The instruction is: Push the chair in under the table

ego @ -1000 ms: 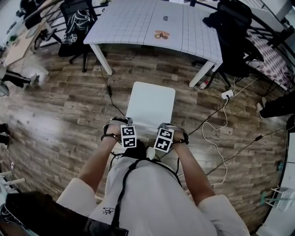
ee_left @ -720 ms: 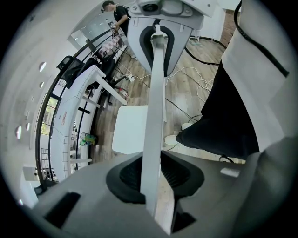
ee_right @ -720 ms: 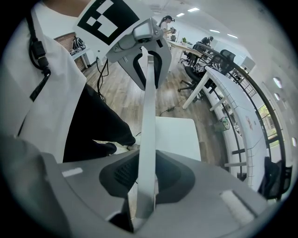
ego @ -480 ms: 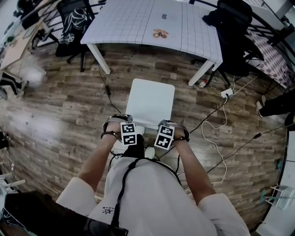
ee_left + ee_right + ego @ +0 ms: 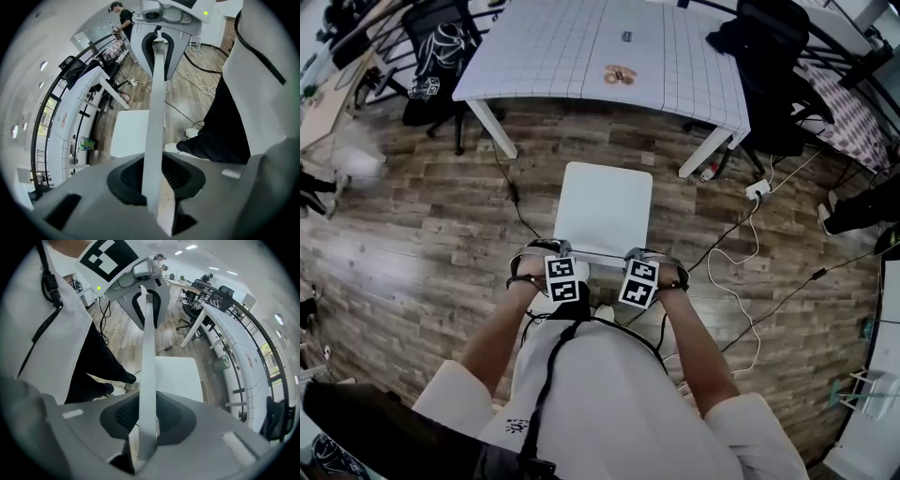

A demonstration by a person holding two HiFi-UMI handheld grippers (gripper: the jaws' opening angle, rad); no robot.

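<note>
Chair push, both tongs gripping.
Clamping left gripper (image 5: 563,266) and right gripper (image 5: 639,270), part-closed, on thin white backrest rail (image 5: 154,117) of white square-seated chair (image 5: 605,208), standing on wood-plank floor (image 5: 422,234) near white gridded table (image 5: 553,47), not yet under.

Head view, clock positions from frame centre.
- Wood-plank floor (image 5: 422,234) throughout.
- Black office chair (image 5: 441,56) at 11.
- Second black chair (image 5: 773,75) at 1, with a dark garment draped over it.
- Small brownish item (image 5: 619,74) at 12. A small dark flat item (image 5: 626,37) sits just beyond it, not touching.
- White power strip (image 5: 757,191) on the floor at 2. A white cable (image 5: 741,281) loops away from it toward 4.
- Black cable (image 5: 514,192) runs across the floor at 10.
- Checked fabric (image 5: 853,117) at 2, near the frame edge.

Left tool view:
- Greenish bin (image 5: 86,144) at 8.
- A person (image 5: 124,18) stands far off at 12.
</note>
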